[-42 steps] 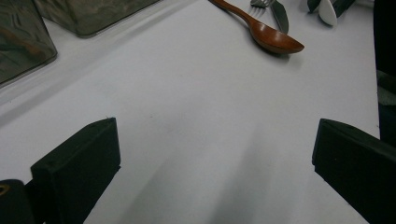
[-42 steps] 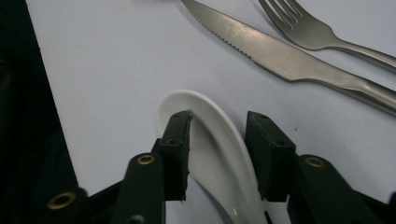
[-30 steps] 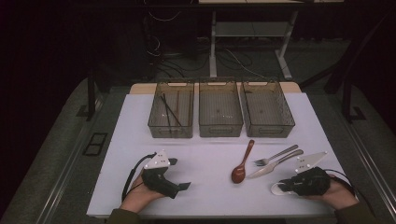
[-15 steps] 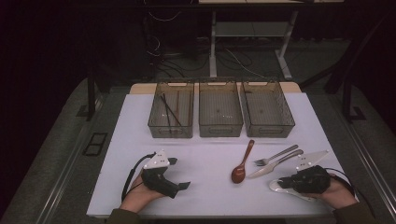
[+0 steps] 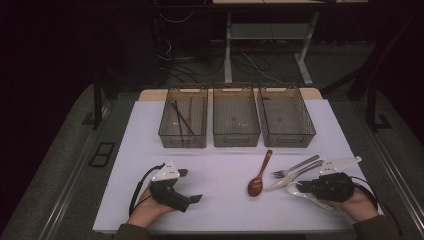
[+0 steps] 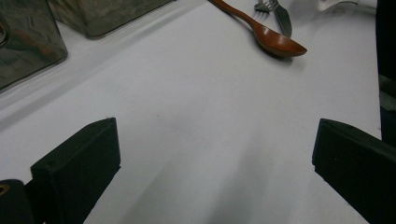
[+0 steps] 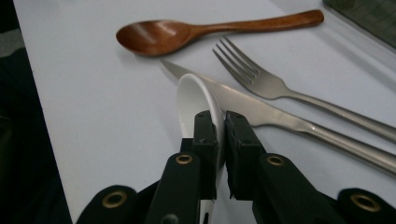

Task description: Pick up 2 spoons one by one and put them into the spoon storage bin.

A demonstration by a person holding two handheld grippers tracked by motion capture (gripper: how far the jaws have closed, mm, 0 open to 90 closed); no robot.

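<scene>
White spoon point(image 7: 198, 100) is pinched on edge by the right gripper point(image 7: 220, 122); the jaws, just closed in, are clamped on the bowel-side rim near where bowl meets handle, with the bowl sticking out ahead of the tips and the handle running back under the gripper body. In the high view the same spoon point(image 5: 295, 189) is seen at the near right of the white table point(image 5: 225, 210), its long axis running roughly left-right, bowl end toward the table's middle, just beside the knife point(image 7: 280, 119) and apparently touching or overlapping its blade tip; contact cannot be confirmed. Fork point(image 7: 280, 88) and wooden spoon point(image 7: 187, 35) lie beyond, apart from the grip. Key relation for the next move, as judged: three bins point(image 5: 236, 117) lie well away at the far side, straight ahead of the hand; the left one holds chopsticks point(image 5: 182, 117), the other two look empty. A lift clear of the knife is probably called for before any carry forward. Left gripper point(image 5: 192, 186) is parked at the near left, jaws spread wide over bare table, nothing between them, well apart from the cutlery; the right hand is plainly the nearer one.
</scene>
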